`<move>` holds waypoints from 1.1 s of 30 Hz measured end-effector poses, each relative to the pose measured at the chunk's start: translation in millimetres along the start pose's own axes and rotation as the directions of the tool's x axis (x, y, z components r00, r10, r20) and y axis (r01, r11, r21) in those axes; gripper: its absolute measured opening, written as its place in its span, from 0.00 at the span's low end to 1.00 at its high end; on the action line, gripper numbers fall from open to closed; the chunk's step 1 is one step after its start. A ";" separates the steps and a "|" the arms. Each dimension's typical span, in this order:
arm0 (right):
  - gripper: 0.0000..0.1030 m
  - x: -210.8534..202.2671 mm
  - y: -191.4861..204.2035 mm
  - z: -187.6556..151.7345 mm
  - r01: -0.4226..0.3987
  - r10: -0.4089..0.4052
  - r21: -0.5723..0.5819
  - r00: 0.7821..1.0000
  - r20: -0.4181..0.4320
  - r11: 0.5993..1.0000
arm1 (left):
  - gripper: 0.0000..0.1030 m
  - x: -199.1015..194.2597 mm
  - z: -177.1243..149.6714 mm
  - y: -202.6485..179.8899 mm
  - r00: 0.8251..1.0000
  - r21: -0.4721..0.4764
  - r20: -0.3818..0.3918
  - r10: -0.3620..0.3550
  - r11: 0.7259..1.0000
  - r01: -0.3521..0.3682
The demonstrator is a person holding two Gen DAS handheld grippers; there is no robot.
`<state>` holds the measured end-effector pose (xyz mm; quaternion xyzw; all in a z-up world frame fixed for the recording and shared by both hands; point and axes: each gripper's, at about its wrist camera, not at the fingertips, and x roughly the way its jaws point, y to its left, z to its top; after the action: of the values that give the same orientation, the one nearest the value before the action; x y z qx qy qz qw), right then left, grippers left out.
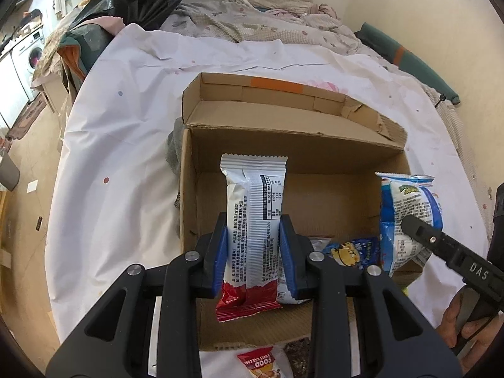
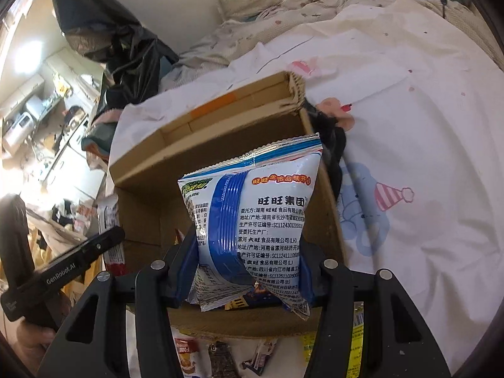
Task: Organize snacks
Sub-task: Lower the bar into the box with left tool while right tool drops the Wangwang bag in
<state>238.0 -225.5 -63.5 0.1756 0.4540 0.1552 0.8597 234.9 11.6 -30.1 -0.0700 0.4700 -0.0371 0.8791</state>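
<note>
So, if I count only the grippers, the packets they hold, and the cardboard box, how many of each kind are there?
Grippers: 2 (left gripper, right gripper)
Held packets: 2 (white-red bar, blue-white bag)
Boxes: 1 (box)
Total: 5

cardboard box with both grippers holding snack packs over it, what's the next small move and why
Probably lower both packs a little further into the cardboard box, then release. The left gripper clamps the red and white bar and the right gripper clamps the blue and white bag, both above the open box.
</note>
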 end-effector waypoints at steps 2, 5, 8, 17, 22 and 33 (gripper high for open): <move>0.54 6.5 2.1 -2.0 0.007 -0.007 -0.012 1.000 -0.021 1.000 | 0.26 3.3 -0.2 0.4 1.000 -0.003 -0.008 0.001 1.000 -0.001; 0.56 12.9 3.7 -4.8 0.020 -0.021 -0.031 0.999 -0.046 0.999 | 0.26 7.1 -2.2 -0.3 1.000 0.002 -0.017 0.007 1.000 -0.007; 0.56 16.2 5.1 -6.3 0.031 -0.033 -0.050 0.998 -0.058 0.998 | 0.26 10.1 -3.8 -2.8 1.000 0.016 -0.022 0.013 1.000 -0.013; 0.56 18.9 5.6 -4.8 0.027 -0.030 -0.040 0.998 -0.063 0.999 | 0.26 11.5 -7.2 -10.5 1.000 0.050 -0.023 0.016 0.999 -0.015; 0.57 18.7 4.2 -4.5 0.019 -0.021 -0.025 0.998 -0.060 1.000 | 0.26 10.1 -8.1 -12.9 1.000 0.061 -0.020 0.014 0.998 -0.013; 0.85 9.7 4.9 0.3 0.006 -0.006 -0.015 1.000 -0.022 1.000 | 0.73 2.4 -8.3 -18.6 0.999 0.094 0.003 0.038 0.995 -0.039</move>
<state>243.0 -217.0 -68.2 0.1662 0.4627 0.1580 0.8563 229.3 -7.8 -33.7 -0.0195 0.4683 -0.0421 0.8823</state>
